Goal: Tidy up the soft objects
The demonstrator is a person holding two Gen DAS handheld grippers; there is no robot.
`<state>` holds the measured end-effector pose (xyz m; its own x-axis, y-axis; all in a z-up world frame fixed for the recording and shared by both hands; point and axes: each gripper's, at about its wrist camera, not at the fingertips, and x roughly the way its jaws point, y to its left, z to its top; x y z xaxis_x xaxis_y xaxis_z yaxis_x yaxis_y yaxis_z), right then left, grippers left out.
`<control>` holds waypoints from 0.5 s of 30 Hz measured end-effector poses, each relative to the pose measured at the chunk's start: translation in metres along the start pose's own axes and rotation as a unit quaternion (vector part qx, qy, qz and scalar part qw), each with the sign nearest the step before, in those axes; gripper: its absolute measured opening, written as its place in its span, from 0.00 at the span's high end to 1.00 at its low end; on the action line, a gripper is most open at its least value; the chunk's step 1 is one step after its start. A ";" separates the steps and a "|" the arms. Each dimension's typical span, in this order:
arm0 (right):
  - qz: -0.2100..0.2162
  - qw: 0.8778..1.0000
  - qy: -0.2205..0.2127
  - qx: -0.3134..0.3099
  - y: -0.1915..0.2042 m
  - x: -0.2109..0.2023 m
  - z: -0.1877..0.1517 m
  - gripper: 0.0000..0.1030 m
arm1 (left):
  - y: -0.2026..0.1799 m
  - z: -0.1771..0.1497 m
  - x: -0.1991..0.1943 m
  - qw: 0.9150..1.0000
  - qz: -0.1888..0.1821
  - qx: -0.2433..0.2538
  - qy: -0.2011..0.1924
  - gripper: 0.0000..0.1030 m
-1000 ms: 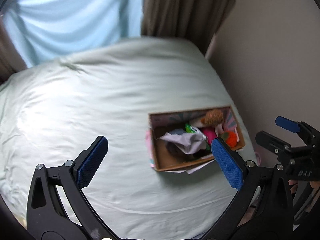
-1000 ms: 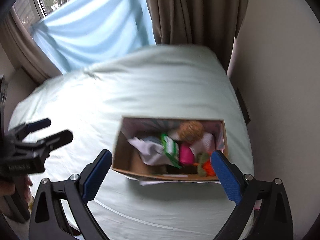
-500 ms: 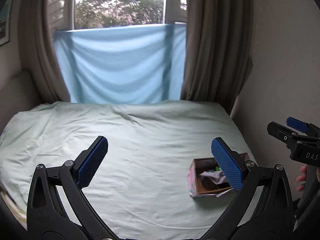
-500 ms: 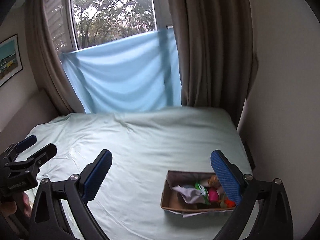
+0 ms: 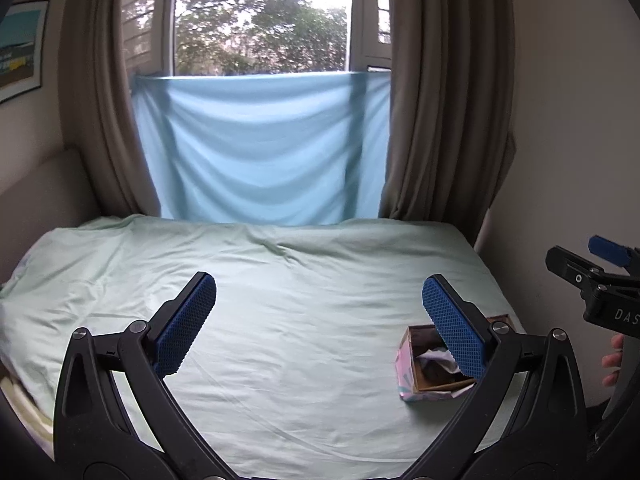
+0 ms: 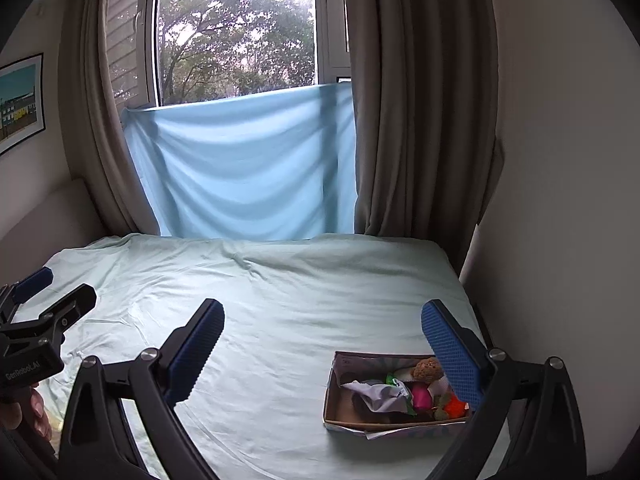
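An open cardboard box sits on the bed's right side; it also shows in the left wrist view. It holds soft things: a brown plush, a pink ball, an orange toy, a green packet and crumpled white cloth. My left gripper is open and empty, held back from the bed. My right gripper is open and empty, with its right finger in front of the box's right end. Each gripper shows at the edge of the other's view.
The bed has a wrinkled pale green sheet. A light blue cloth hangs over the window behind it, between brown curtains. A wall runs close along the bed's right side. A framed picture hangs at left.
Both grippers have tilted up and pulled back from looking down at the box. The box now sits low and small in both views, and the window and curtains have come into sight.
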<state>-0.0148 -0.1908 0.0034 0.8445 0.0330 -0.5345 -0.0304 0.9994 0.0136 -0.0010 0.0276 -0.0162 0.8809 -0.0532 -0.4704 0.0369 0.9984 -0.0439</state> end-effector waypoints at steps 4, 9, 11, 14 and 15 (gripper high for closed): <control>-0.005 1.000 -0.005 0.001 0.001 -0.006 0.000 0.05 | 0.001 -0.001 -0.004 1.000 -0.004 -0.006 -0.009 0.00; -0.010 1.000 -0.009 0.004 0.000 -0.009 0.000 0.05 | 0.002 -0.002 -0.008 1.000 -0.002 -0.002 -0.013 0.00; -0.011 1.000 -0.009 0.006 -0.001 -0.009 -0.001 0.05 | 0.001 -0.002 -0.009 1.000 -0.001 0.001 -0.014 0.00; -0.014 1.000 -0.010 0.007 -0.003 -0.009 -0.002 0.05 | -0.003 -0.002 -0.010 1.000 0.001 0.006 -0.015 0.00; -0.015 1.000 -0.010 0.007 -0.003 -0.010 -0.002 0.05 | -0.004 -0.002 -0.010 1.000 0.001 0.007 -0.015 0.00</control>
<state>-0.0239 -0.1939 0.0073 0.8553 0.0037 -0.5181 0.0022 0.9999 0.0107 -0.0109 0.0239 -0.0134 0.8947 -0.0510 -0.4438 0.0418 0.9987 -0.0305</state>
